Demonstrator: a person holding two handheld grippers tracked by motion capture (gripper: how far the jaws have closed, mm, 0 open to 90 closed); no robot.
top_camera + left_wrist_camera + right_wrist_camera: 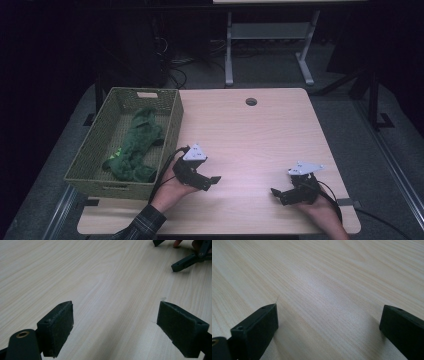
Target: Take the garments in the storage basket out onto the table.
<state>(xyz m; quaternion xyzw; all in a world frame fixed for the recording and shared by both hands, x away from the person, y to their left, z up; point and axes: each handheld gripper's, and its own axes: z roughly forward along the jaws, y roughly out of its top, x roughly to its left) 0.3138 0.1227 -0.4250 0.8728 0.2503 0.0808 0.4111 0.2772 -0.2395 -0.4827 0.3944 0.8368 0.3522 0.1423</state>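
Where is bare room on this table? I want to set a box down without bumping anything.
The table is bare from the round hole to its right edge. Crowded: the basket holding green cloth, and the near edge, with left tool and right tool.

1. High view looks forward and down on the whole table (260,130).
2. Left gripper view skims low over the wood, catching the right gripper (175,255) beyond.
3. Right gripper view hugs the tabletop too.

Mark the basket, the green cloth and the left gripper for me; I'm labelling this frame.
basket (170,131), high view, on its right wall.
green cloth (138,145), high view, mid-fold.
left gripper (215,180), high view, between its fingertips.
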